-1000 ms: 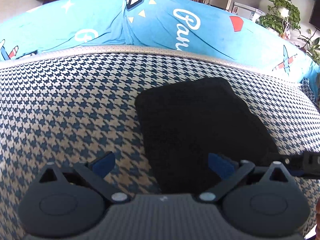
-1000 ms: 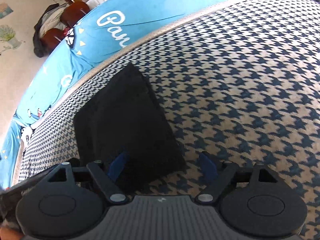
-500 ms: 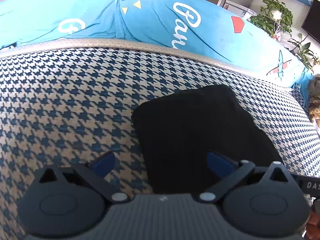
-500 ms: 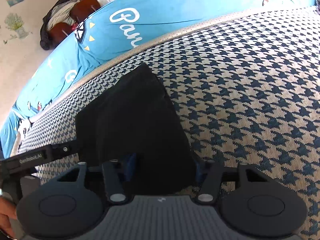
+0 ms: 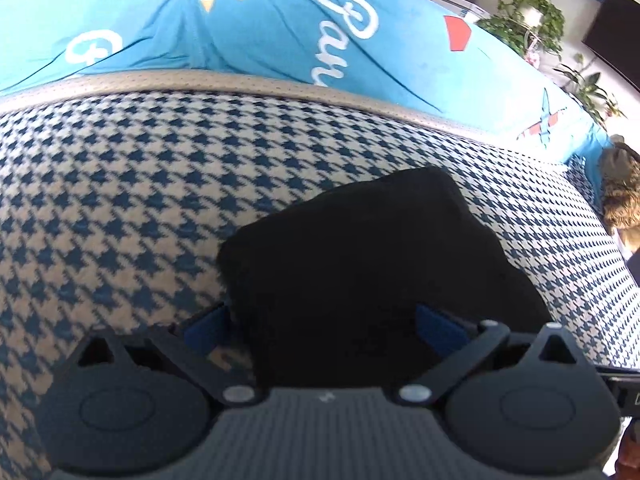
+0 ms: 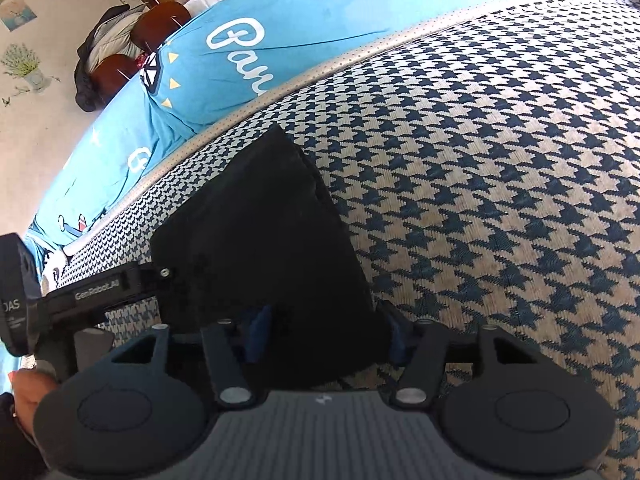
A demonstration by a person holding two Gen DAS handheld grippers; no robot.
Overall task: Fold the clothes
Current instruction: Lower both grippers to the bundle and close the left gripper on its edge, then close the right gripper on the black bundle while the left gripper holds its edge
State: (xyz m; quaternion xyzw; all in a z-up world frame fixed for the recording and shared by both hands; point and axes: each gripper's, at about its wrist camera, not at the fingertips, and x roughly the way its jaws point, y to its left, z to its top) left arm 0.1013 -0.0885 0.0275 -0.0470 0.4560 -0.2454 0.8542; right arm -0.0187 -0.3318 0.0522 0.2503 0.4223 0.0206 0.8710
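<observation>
A black cloth (image 5: 372, 264), folded into a thick rectangle, lies flat on the houndstooth cover (image 5: 120, 200). My left gripper (image 5: 322, 326) stands open and wide, its blue pads (image 5: 208, 328) either side of the cloth's near left corner without pressing it. My right gripper (image 6: 327, 337) sits at the cloth's (image 6: 260, 232) near right corner. Its pads (image 6: 258, 334) hold a bunch of the cloth between them while the jaws are opening slightly. The left gripper's finger (image 6: 120, 284) reaches the cloth's left edge in the right wrist view, with a hand (image 6: 28, 396) behind it.
A bright blue printed blanket (image 5: 280, 32) runs along the far side of the cover, past a beige piped edge (image 5: 240, 80). A furry brown thing (image 5: 620, 200) sits at the far right. Potted plants (image 5: 528, 12) and chairs with a jacket (image 6: 112, 60) stand beyond.
My left gripper has come forward and down, so the cloth's near left corner now lies between its pads. My right gripper's jaws have narrowed around the near right corner.
</observation>
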